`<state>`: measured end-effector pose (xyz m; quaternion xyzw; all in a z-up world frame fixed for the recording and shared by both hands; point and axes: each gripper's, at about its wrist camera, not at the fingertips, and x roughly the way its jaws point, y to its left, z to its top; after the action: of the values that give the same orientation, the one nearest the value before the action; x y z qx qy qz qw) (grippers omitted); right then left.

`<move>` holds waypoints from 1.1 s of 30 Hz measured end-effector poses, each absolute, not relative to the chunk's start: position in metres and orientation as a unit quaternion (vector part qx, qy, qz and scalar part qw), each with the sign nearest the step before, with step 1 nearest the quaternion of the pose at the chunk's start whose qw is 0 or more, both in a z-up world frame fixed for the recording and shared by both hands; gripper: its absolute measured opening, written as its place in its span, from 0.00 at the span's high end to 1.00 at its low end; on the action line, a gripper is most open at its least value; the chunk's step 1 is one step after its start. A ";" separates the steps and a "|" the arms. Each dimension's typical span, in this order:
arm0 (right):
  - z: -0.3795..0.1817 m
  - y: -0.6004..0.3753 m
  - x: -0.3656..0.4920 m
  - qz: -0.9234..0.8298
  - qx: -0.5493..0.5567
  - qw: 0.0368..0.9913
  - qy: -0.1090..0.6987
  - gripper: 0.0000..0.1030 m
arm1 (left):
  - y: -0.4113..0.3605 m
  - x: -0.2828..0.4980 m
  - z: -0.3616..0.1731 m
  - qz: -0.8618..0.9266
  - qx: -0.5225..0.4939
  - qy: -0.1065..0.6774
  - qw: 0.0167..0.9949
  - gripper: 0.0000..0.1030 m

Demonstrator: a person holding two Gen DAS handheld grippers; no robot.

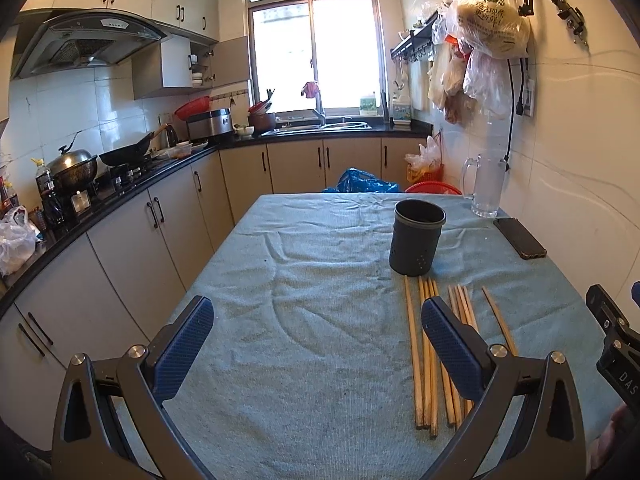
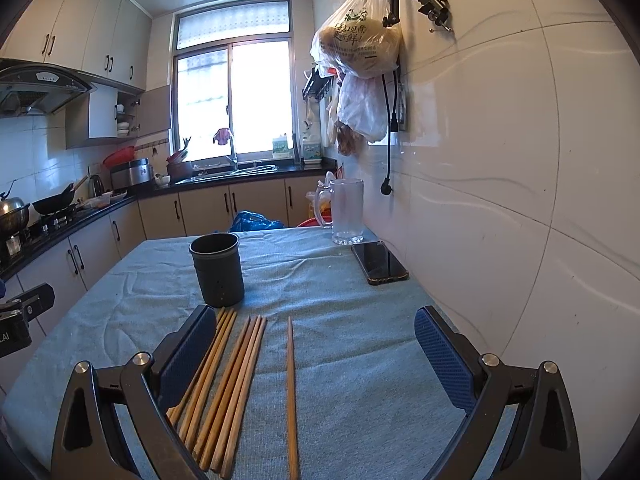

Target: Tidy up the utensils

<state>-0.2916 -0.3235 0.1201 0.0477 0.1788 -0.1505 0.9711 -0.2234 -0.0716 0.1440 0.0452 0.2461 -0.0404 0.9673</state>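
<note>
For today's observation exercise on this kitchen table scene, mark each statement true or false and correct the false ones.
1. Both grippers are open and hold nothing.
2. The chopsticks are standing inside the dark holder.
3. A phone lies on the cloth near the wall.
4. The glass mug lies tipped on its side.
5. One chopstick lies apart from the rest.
1. True: the left gripper and right gripper are open and hold nothing.
2. False: the chopsticks lie flat on the cloth, in front of the dark holder.
3. True: the phone lies there.
4. False: the glass mug stands upright.
5. True: the single chopstick lies to the right of the group.
</note>
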 end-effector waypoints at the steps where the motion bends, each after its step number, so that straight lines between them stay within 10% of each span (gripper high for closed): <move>1: 0.120 -0.324 -0.291 -0.151 0.048 0.971 0.180 0.02 | -0.072 -0.223 0.143 -0.041 0.046 0.248 0.967 0.00; 29: 0.067 -0.359 -0.229 -0.100 0.047 0.943 0.312 0.02 | -0.086 -0.122 0.088 -0.117 0.049 0.392 0.911 0.00; 33: 0.052 -0.377 -0.203 -0.066 0.064 0.929 0.358 0.05 | -0.106 -0.083 0.069 -0.155 0.034 0.443 0.883 0.19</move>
<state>-0.2028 -0.3771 0.0522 0.0638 0.3576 -0.0655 0.9294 -0.0829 -0.1056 0.0691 0.0344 0.4428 -0.1545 0.8825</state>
